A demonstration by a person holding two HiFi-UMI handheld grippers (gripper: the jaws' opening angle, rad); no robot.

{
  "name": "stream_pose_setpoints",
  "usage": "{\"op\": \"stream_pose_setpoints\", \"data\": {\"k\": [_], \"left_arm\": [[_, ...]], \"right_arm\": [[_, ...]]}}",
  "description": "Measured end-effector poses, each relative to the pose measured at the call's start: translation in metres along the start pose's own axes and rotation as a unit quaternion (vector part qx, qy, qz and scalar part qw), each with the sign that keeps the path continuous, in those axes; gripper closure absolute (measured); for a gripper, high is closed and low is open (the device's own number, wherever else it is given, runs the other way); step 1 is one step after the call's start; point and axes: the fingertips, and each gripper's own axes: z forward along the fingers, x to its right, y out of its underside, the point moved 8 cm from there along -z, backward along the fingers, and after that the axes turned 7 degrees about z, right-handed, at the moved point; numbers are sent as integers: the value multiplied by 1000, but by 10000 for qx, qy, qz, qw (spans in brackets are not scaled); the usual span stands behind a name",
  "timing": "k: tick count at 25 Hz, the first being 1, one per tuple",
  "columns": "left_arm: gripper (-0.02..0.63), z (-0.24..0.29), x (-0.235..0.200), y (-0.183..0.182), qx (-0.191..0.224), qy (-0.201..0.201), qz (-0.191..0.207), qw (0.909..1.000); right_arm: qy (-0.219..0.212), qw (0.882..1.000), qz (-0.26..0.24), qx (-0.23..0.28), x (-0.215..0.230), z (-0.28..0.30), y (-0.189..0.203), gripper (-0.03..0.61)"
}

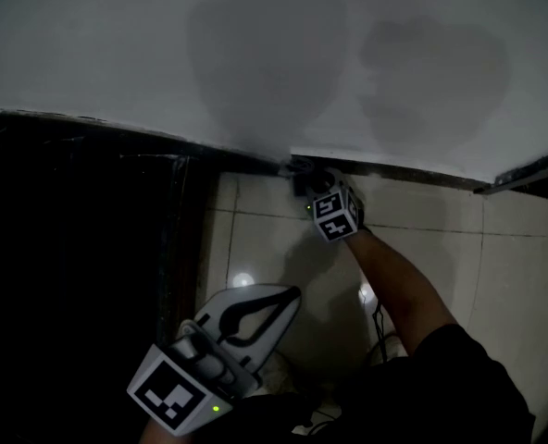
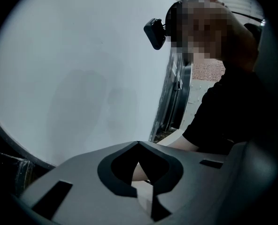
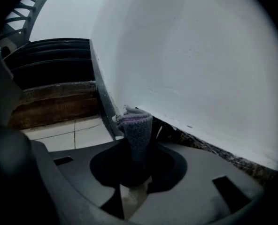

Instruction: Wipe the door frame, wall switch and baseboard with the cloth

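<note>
The light is low and much is lost. In the head view the doorway (image 1: 70, 266) at the left is almost plain black, and its door frame (image 1: 176, 239) shows only as a faintly shining dark strip. The cloth cannot be picked out there, because it is sunk in the dark patch at the tip of the right gripper (image 1: 304, 176). The right gripper view shows it well: the jaws are clenched on a grey-purple cloth (image 3: 135, 125). Its bunched end sticks out forward against the foot of the white wall (image 3: 200, 55), at the corner where the dark speckled baseboard (image 3: 214, 153) ends. Whether it touches the baseboard itself or only the corner edge beside it, I cannot tell. The left gripper (image 1: 291, 294) hangs low near the bottom edge of the head view, over the floor (image 1: 422, 234) and well apart from the wall. Its jaws are closed tip to tip on nothing, and through the gap behind the tips only a pale bit of forearm (image 2: 140, 172) shows. A dark sleeve (image 1: 459, 368) runs from the bottom right corner toward the right gripper. The floor is pale glossy tile with two bright reflections (image 1: 243, 280). The wall carries two soft shadows (image 1: 265, 54). Past the corner lie a brown band (image 3: 54, 104) and dark slats (image 3: 50, 55), too dim to name.
</note>
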Motion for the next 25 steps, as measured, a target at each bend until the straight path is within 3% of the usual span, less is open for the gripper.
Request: {"op": "stream_pose_setpoints", "data": {"k": [14, 25], "left_arm": [[614, 39, 23, 6, -125, 457, 131, 9988], [614, 59, 45, 6, -340, 798, 425, 9953]], "right_arm": [[579, 9983, -99, -34, 71, -60, 19, 486], [1026, 9946, 124, -135, 118, -100, 43, 486]]}}
